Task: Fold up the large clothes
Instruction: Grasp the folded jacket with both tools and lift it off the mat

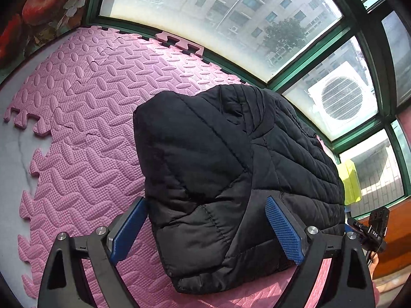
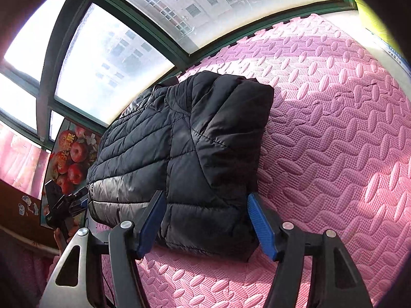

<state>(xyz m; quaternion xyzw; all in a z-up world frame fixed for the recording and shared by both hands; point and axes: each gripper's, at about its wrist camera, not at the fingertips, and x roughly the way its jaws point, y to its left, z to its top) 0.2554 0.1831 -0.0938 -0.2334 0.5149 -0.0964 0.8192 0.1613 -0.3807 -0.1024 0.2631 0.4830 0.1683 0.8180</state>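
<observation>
bright daylight via window (image 1: 205,12) | mat (image 2: 334,128) shadowed | fisheye edges dark, warped

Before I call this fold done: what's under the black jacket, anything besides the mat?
The folded black jacket lies directly on the pink foam mat, which shows all round its near edges. Nothing else pokes out, but whatever the jacket itself covers cannot be seen.

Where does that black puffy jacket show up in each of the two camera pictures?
Left wrist view: the black jacket fills the centre and right, folded on the pink mat.
Right wrist view: the jacket sits centre-left, on the same mat.
Shared landmark: the green-framed window behind the jacket in both.
</observation>
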